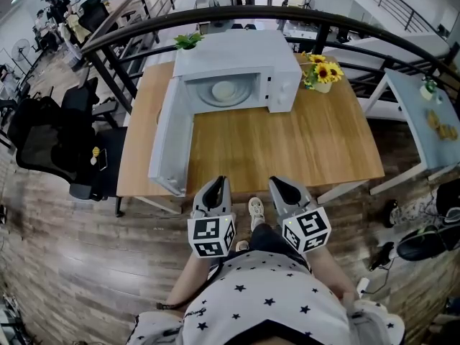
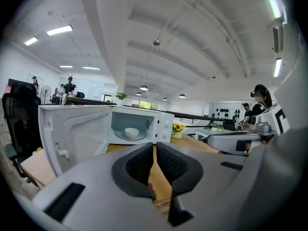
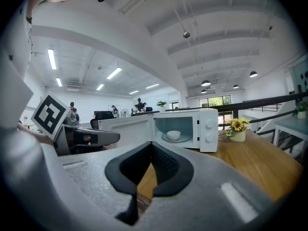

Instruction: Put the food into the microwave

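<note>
A white microwave [image 1: 282,85] stands at the far side of the wooden table [image 1: 302,146], its door [image 1: 167,139] swung wide open to the left. A white bowl [image 1: 224,90] sits on the turntable inside; it also shows in the left gripper view [image 2: 131,132] and the right gripper view [image 3: 173,134]. My left gripper [image 1: 219,183] and right gripper [image 1: 277,183] hang side by side off the table's near edge, close to my body and well short of the microwave. Both point at the open cavity. Each one's jaws [image 2: 155,146] [image 3: 151,144] are shut with nothing between them.
A small vase of sunflowers [image 1: 323,74] stands right of the microwave, and a green plant [image 1: 188,42] behind its top. Black office chairs [image 1: 50,135] are left of the table, a white side table [image 1: 424,110] to the right, and a black railing [image 1: 237,16] behind.
</note>
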A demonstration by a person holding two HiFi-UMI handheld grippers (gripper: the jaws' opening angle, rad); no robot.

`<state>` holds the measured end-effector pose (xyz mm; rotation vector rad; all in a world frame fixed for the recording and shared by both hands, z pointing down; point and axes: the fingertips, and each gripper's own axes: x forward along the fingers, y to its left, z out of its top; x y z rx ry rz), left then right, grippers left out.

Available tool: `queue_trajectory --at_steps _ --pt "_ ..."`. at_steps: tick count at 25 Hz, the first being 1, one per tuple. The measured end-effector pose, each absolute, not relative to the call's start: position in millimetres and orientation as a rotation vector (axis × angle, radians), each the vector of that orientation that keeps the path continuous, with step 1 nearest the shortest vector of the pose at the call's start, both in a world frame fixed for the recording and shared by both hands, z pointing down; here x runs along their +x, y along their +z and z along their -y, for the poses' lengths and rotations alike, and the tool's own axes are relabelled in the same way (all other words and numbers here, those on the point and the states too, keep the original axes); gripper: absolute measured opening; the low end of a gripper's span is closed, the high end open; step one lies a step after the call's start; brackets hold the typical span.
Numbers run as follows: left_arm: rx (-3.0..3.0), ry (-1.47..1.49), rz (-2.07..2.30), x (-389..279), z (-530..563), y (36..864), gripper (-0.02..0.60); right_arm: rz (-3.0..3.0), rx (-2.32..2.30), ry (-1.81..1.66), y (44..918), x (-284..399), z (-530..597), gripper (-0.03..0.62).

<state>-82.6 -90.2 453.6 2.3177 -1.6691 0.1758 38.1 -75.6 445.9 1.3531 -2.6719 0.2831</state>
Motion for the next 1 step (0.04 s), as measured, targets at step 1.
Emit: queue_trajectory --at_steps 1 --pt "2.317 0.176 1.668 -82.9 90.3 453.4 0.023 2.671 1.354 0.283 445.6 38.0 75.9 0.006"
